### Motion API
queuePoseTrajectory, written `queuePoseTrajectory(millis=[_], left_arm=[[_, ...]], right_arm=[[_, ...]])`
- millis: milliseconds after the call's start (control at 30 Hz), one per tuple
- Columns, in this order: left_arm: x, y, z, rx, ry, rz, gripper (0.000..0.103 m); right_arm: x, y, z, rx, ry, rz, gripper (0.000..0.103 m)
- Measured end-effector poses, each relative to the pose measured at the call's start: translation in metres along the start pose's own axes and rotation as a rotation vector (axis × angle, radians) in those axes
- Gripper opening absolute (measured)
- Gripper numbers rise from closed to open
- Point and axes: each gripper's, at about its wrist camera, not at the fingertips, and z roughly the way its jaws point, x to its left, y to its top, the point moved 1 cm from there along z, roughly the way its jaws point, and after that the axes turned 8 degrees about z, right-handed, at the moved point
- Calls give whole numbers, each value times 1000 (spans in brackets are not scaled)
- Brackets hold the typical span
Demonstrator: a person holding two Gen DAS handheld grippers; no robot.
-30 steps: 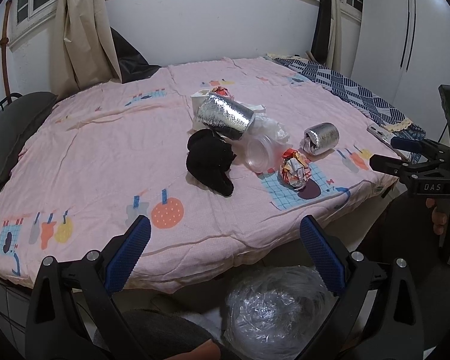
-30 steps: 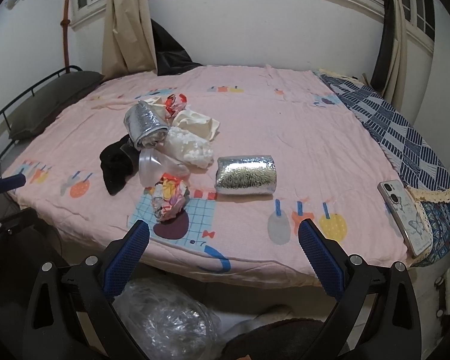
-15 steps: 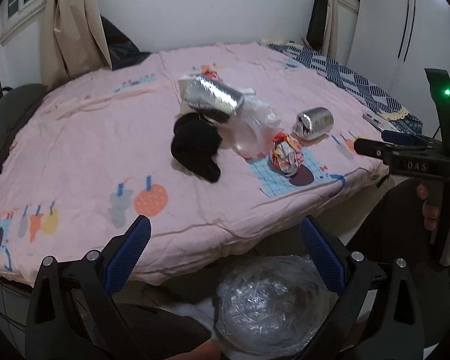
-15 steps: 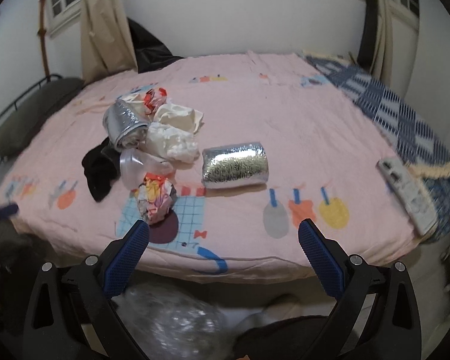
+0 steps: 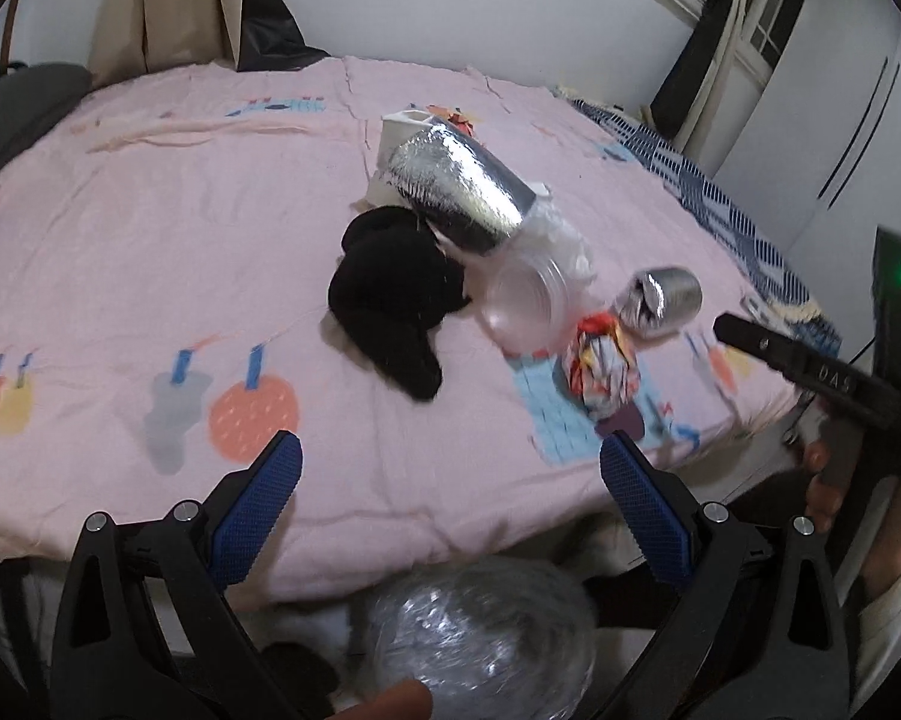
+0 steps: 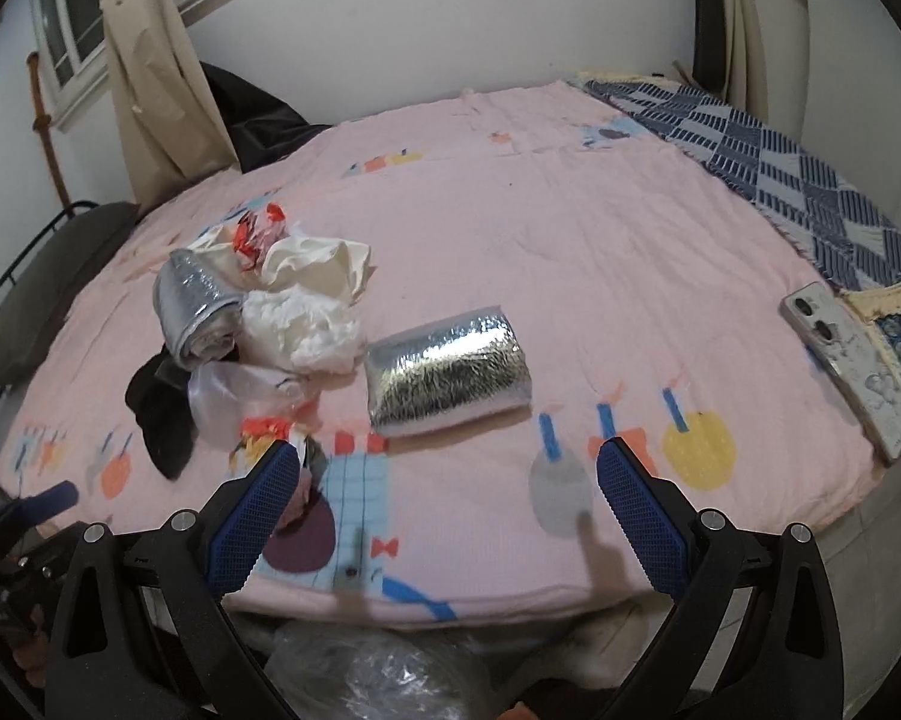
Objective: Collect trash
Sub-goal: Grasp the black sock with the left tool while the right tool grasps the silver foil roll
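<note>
Both grippers brought nearer the trash on the pink quilted bed (image 6: 570, 252).

The left gripper (image 5: 447, 507) and right gripper (image 6: 447, 501) are held spread and empty. A crinkled silver foil roll (image 6: 447, 381) is seen lying beside soft black cloth (image 5: 390, 300), a clear plastic cup (image 5: 525, 303) and crumpled colourful wrapper (image 5: 600, 369).

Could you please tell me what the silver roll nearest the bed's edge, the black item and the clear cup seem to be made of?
The silver roll looks like metallised foil padding: shiny, with a dimpled, quilted surface. The black item seems to be soft matte fabric, limp and crumpled, perhaps a sock. The clear cup looks like thin glossy plastic, since the sheet shows through it.
</note>
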Motion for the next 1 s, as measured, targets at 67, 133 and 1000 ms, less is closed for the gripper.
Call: queuePoseTrajectory(millis=[67,133,1000], left_arm=[[5,7,7,-6,4,-6,97],[12,14,15,-2,11,-12,97],[39,73,97,59,-2,-19,61]], right_arm=[[-3,5,9,14,12,16,95],[-4,11,17,25,16,20,95],[-2,39,85,124,10,8,75]])
